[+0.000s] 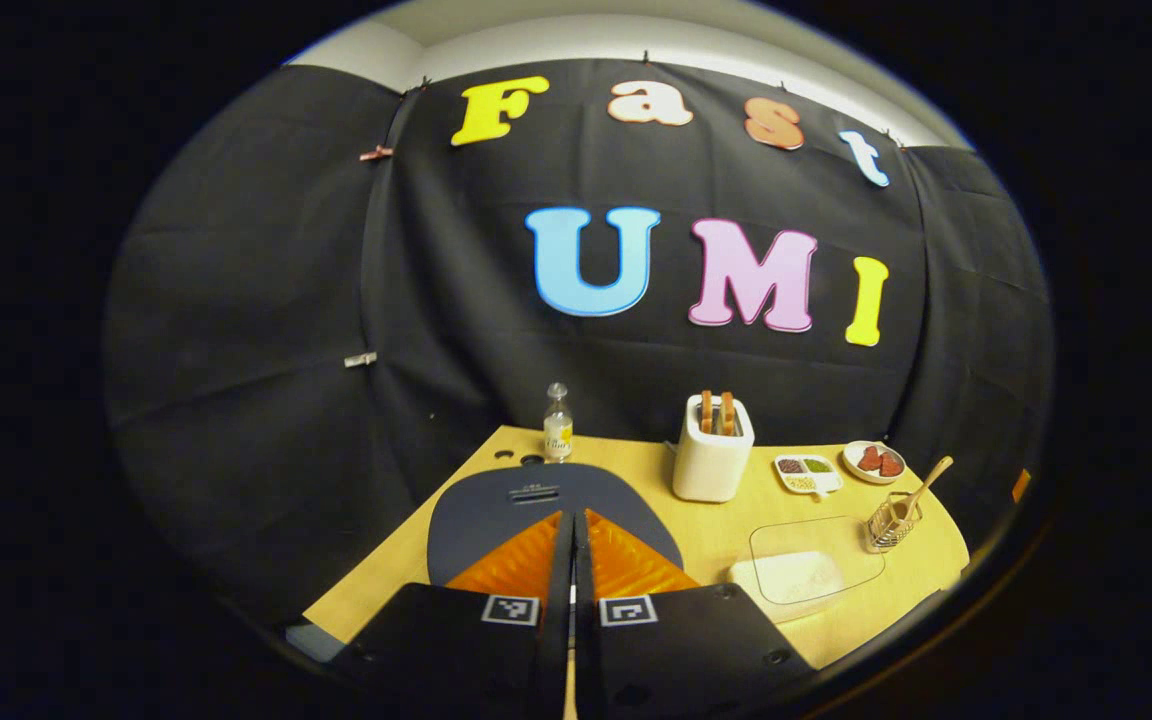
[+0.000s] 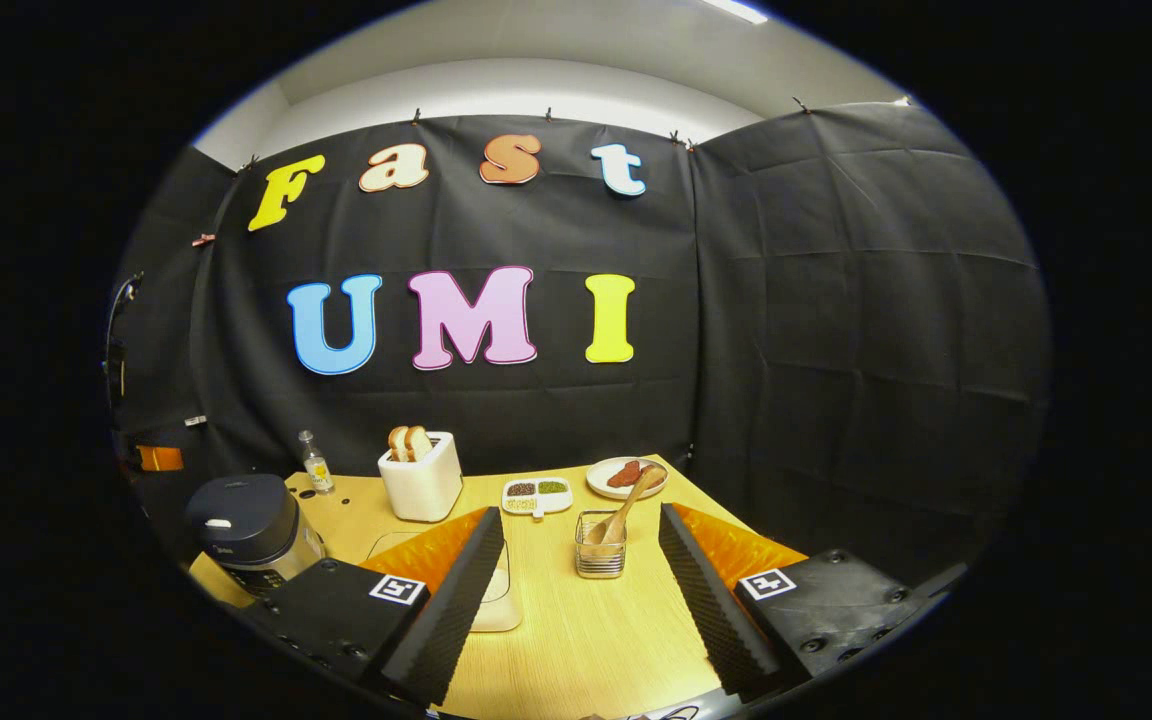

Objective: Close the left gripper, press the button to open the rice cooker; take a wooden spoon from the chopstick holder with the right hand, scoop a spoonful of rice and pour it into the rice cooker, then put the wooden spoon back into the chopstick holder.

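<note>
- Left gripper (image 1: 573,530): fingers pressed together, nothing between them, poised right above the rice cooker (image 1: 536,505) lid, which is down.
- Judged step: the button press. Next it needs those joined tips lowered squarely onto the lid button (image 1: 534,493).
- Right gripper (image 2: 581,560): fingers wide apart, empty, facing the chopstick holder (image 2: 600,547) with the wooden spoon (image 2: 626,510) leaning in it.
- Rice container (image 1: 798,572) sits near the holder.

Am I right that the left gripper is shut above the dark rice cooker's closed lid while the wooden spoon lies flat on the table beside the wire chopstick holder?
Not quite: the wooden spoon does not lie on the table; it stands leaning inside the wire chopstick holder, as the right gripper view shows. The rest holds: the left gripper is shut above the dark rice cooker, whose lid is closed.
</note>
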